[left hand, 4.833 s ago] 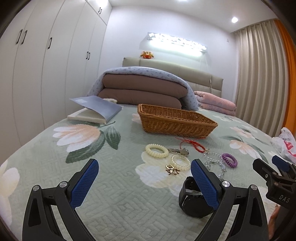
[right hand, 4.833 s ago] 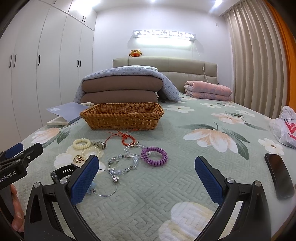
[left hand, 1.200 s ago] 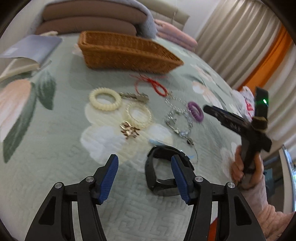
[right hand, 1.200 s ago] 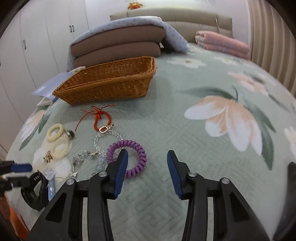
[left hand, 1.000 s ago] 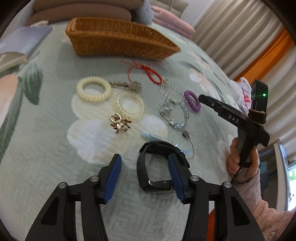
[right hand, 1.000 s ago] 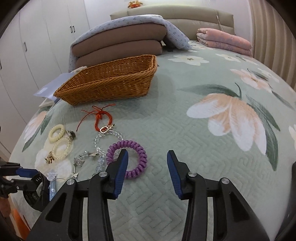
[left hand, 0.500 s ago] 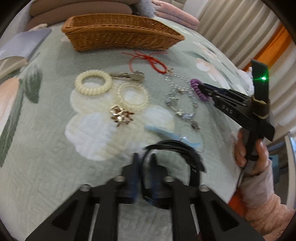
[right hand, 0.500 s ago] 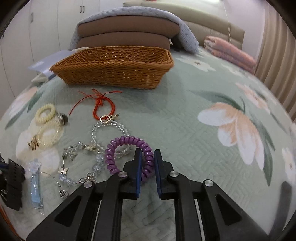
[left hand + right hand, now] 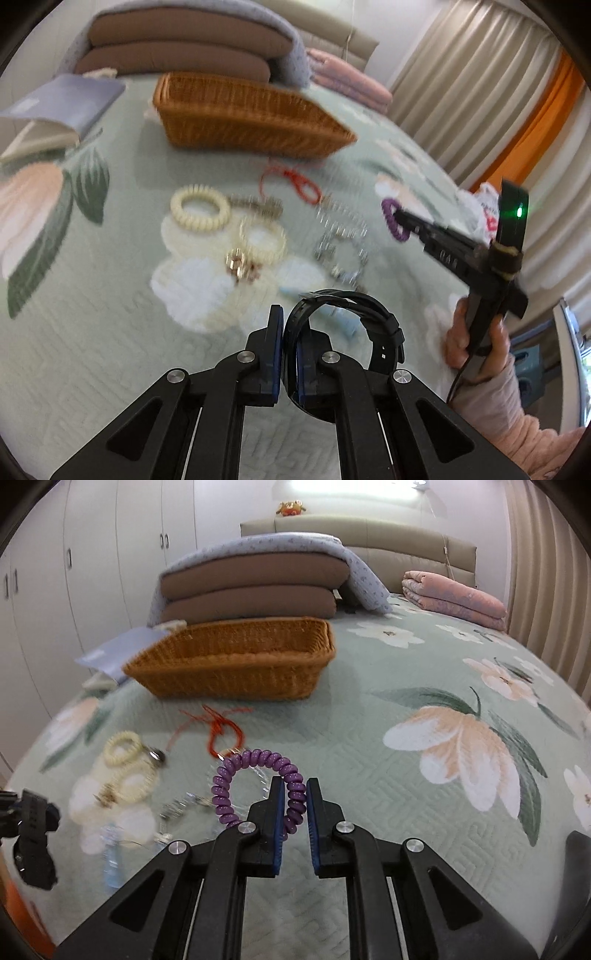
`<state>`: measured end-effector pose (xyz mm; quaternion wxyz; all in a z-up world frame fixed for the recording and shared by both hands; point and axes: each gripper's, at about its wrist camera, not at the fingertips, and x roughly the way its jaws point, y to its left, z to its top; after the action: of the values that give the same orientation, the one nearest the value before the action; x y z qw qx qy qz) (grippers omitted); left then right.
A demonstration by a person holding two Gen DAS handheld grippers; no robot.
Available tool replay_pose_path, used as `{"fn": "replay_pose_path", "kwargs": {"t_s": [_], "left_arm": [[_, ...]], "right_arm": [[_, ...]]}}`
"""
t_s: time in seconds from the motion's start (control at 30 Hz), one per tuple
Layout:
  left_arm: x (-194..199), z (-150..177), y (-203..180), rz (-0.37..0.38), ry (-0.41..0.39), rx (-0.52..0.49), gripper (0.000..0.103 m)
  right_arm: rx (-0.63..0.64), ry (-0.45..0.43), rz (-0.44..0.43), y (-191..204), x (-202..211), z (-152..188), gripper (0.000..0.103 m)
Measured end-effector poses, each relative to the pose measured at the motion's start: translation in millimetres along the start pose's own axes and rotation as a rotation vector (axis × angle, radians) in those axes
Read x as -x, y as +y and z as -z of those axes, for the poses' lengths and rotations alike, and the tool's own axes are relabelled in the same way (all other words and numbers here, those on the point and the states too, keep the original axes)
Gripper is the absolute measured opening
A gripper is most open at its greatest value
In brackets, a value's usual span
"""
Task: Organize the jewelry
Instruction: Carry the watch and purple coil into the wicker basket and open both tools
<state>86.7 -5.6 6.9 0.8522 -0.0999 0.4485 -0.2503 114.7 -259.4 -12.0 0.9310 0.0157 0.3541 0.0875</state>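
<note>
My left gripper (image 9: 289, 317) is shut on the strap of a black watch (image 9: 373, 325), lifted a little off the green floral bedspread (image 9: 92, 332). My right gripper (image 9: 295, 788) is shut on a purple coil bracelet (image 9: 236, 771), also raised; in the left wrist view that bracelet (image 9: 393, 221) hangs at its tip. A wicker basket (image 9: 229, 661) stands beyond, empty as far as I see. On the bedspread lie a cream coil bracelet (image 9: 199, 210), a pale bead bracelet (image 9: 262, 236), a gold piece (image 9: 240, 264), a red cord (image 9: 295, 181) and clear bead chains (image 9: 341, 240).
A blue booklet (image 9: 62, 99) lies left of the basket. Folded brown cushions under a blue quilt (image 9: 258, 579) and a pink blanket (image 9: 454, 598) sit near the headboard. A hand in a pink sleeve (image 9: 480, 343) holds the right gripper. Wardrobes stand left, curtains right.
Both grippers closed from open: the left onto the black watch strap, the right onto the purple coil bracelet. Both then rose, lifting their items off the bedspread.
</note>
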Motion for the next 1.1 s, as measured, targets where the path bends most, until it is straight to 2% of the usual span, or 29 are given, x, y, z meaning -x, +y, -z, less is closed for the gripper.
{"fn": "replay_pose_path", "kwargs": {"t_s": [0.17, 0.3, 0.43, 0.5, 0.63, 0.8, 0.93, 1.03, 1.1], "left_arm": [[17, -38, -4, 0.003, -0.095, -0.004, 0.006], [23, -86, -3, -0.001, -0.178, -0.01, 0.006], [12, -137, 6, -0.058, -0.245, -0.003, 0.006], [-7, -165, 13, -0.117, -0.278, 0.004, 0.006], [-50, -205, 39, -0.139, -0.273, 0.075, 0.006], [-94, -220, 56, -0.165, -0.24, 0.089, 0.006], [-116, -214, 65, -0.189, -0.197, 0.08, 0.007], [-116, -210, 69, -0.191, -0.196, 0.099, 0.011], [-113, -210, 71, -0.179, -0.196, 0.109, 0.018]], "right_arm": [[0.011, -0.055, -0.032, 11, 19, -34, 0.014], [0.04, -0.135, 0.0, 18, 17, -81, 0.014], [-0.011, -0.175, -0.006, 14, -16, -124, 0.014], [-0.032, -0.174, 0.01, 12, -40, -139, 0.014], [-0.084, -0.137, 0.002, 6, -88, -153, 0.014], [-0.075, -0.071, 0.014, 2, -123, -145, 0.014], [-0.092, 0.003, -0.028, -1, -144, -138, 0.014], [-0.098, 0.02, -0.029, -3, -148, -133, 0.015], [-0.102, 0.019, -0.034, -5, -147, -132, 0.021]]}}
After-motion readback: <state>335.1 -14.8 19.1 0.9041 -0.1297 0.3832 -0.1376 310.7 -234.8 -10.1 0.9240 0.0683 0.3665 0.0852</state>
